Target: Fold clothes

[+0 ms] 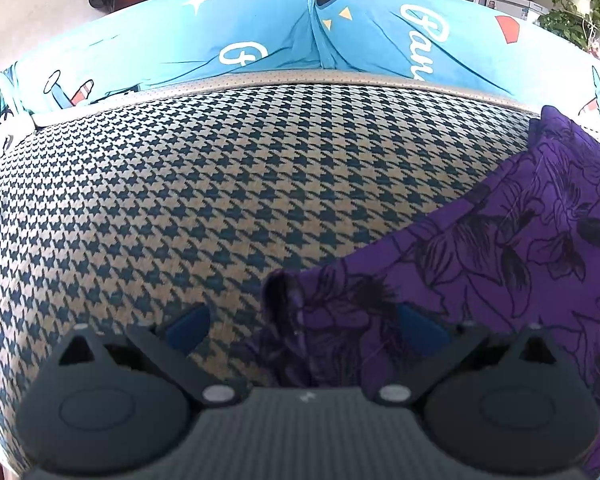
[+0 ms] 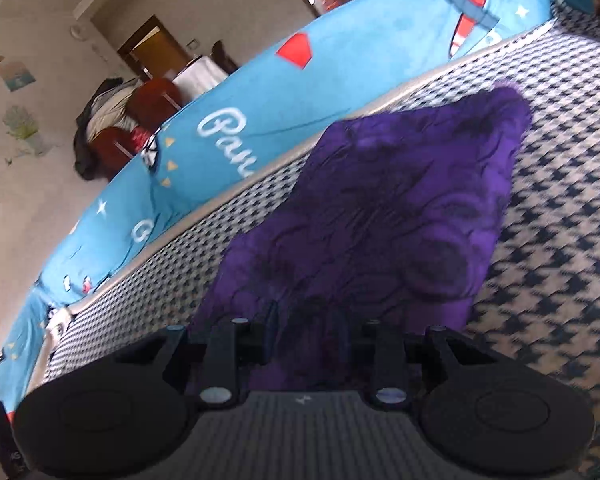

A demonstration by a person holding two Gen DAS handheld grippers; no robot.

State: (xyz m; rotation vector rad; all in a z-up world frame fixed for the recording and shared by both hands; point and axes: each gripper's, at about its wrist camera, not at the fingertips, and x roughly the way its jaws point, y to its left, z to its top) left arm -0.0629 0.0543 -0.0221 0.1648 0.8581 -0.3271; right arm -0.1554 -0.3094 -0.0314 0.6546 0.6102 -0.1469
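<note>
A purple cloth with a dark flower print (image 1: 500, 240) lies on a houndstooth bed cover (image 1: 220, 180), reaching in from the right. Its near corner sits between the blue pads of my left gripper (image 1: 304, 324), which stands wide open and does not press on it. In the right wrist view the same purple cloth (image 2: 380, 200) spreads away from my right gripper (image 2: 306, 328). That gripper's jaws stand narrow, with the cloth's near edge bunched in the gap. I see no pad pressing on the fabric.
A blue printed quilt (image 1: 180, 48) is bunched along the far edge of the houndstooth cover (image 2: 560, 240). Beyond the bed stand red-brown chairs with dark clothes over them (image 2: 108, 128). A potted plant (image 1: 580, 12) is at the far right.
</note>
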